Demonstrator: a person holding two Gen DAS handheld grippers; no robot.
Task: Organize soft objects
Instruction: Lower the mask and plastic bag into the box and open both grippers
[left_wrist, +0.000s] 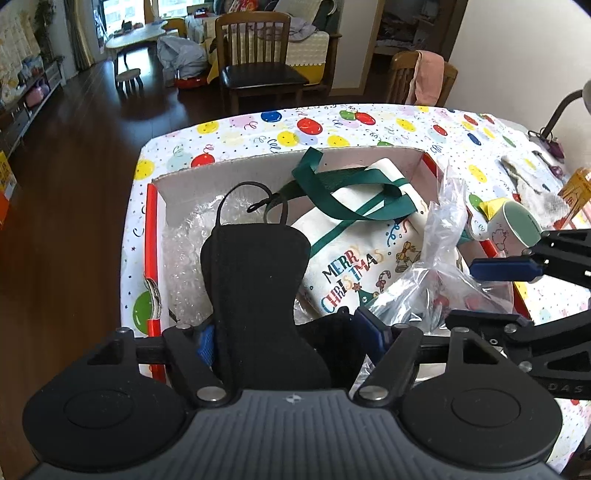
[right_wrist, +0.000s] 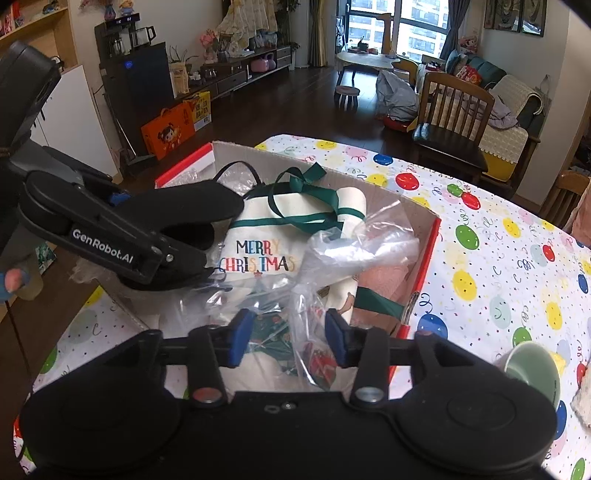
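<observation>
With both tools' jaws apart and gripping nothing, we judged the black mask (left_wrist: 255, 273), mid-frame, limp and light, best pinched at its edge, like the crinkly plastic bag (right_wrist: 343, 251).

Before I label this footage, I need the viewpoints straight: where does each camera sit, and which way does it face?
Left wrist: on the left gripper, angled down into the red-edged cardboard box; a black face mask lies between its open jaws.
Right wrist: on the right gripper, angled down at the same box; crinkled clear plastic bag between its parted jaws.
Shared: the cream "Merry Christmas" tote bag, the box, and each view shows the other gripper.
</observation>
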